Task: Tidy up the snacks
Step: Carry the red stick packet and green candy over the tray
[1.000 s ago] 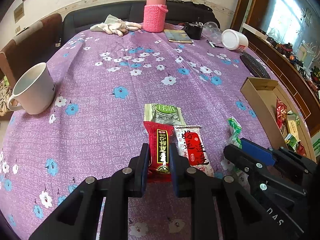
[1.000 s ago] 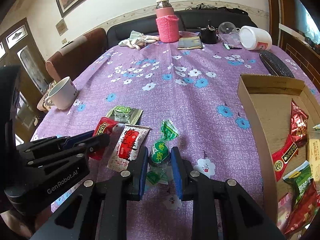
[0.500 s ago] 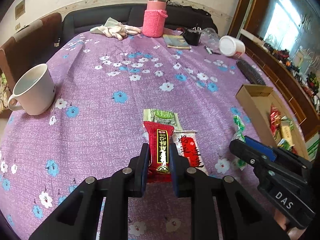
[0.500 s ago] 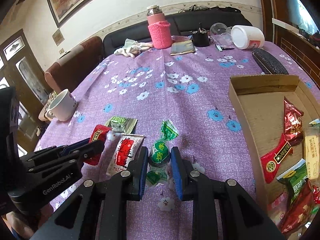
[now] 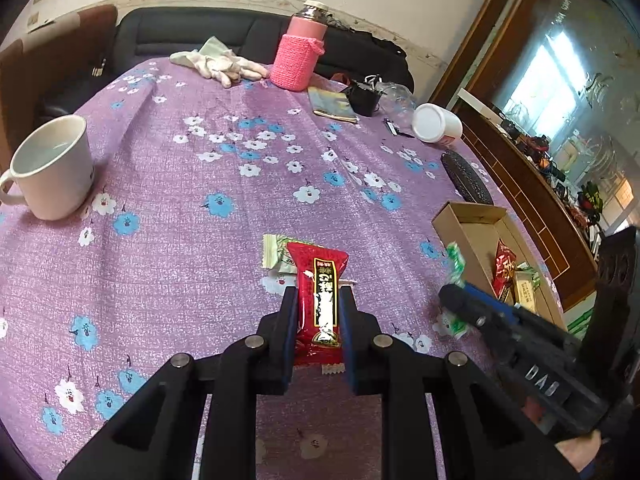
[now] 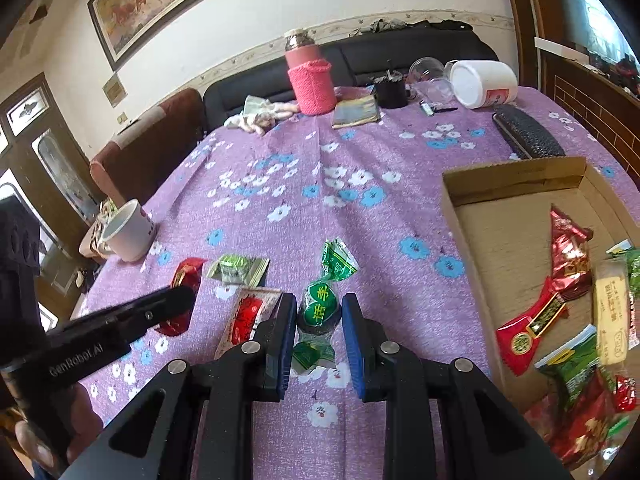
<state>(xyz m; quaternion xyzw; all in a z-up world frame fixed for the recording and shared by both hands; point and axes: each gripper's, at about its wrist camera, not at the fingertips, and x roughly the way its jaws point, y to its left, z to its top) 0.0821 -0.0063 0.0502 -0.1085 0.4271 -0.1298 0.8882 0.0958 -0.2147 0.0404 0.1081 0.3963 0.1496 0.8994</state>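
A purple floral tablecloth [image 5: 200, 168] covers a table backed by a dark sofa [image 6: 400, 56] and cream walls. The left gripper [image 5: 318, 320] is clenched on a red snack bar [image 5: 320, 296]; just ahead lies a pale green packet [image 5: 274, 254], with a white mug [image 5: 52, 172] far to its left. The right gripper [image 6: 318, 320] pinches a green twist-wrapped candy [image 6: 320, 306], the cardboard box [image 6: 472, 216] of snacks to its right. Only the right-wrist view shows the framed painting [image 6: 160, 0] (and a red-and-white packet [image 6: 246, 316] by its left finger); the left alone catches the bright window [image 5: 540, 80].
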